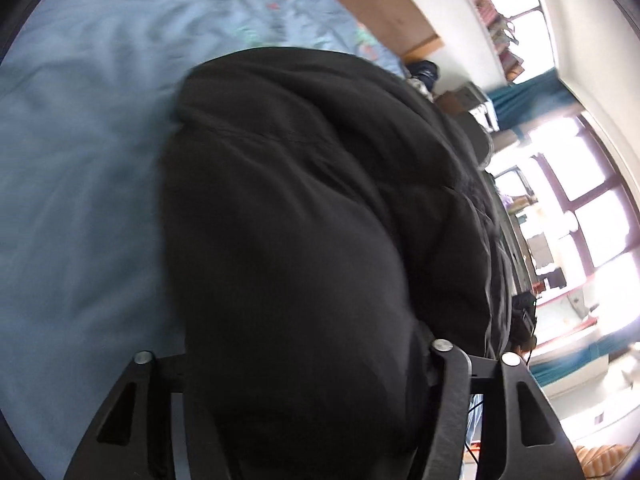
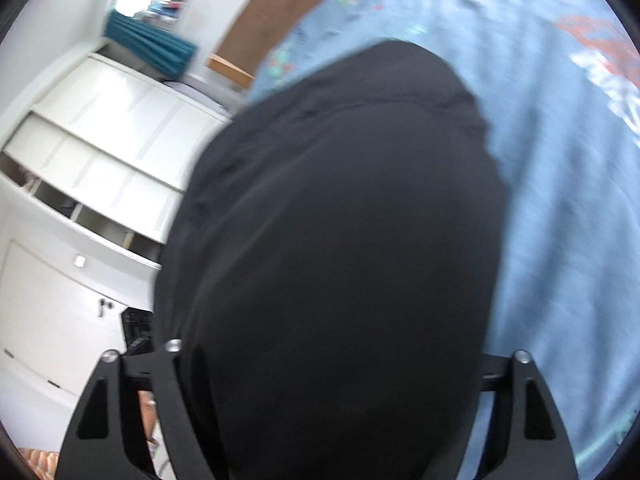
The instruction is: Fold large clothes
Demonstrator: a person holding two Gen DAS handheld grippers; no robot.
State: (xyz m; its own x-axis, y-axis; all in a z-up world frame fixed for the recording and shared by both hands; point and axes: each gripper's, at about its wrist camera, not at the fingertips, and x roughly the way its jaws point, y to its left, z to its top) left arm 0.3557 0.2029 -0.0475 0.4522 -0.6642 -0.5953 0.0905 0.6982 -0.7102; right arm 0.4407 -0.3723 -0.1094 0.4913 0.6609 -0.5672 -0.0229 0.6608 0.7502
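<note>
A pale blue bedsheet (image 1: pixel 80 160) spreads beneath us. The black garment (image 1: pixel 312 220) bulges between and over both grippers' fingers, its length running away ahead of them. Left gripper (image 1: pixel 308 360) and right gripper (image 2: pixel 332 360): fingers hidden, so we cannot tell their grip.

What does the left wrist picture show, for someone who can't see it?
A big black garment fills the middle of the picture, bunched between the left gripper's black fingers and hanging over a light blue bedsheet. On the right are bright windows, a teal curtain and a shelf of books.
</note>
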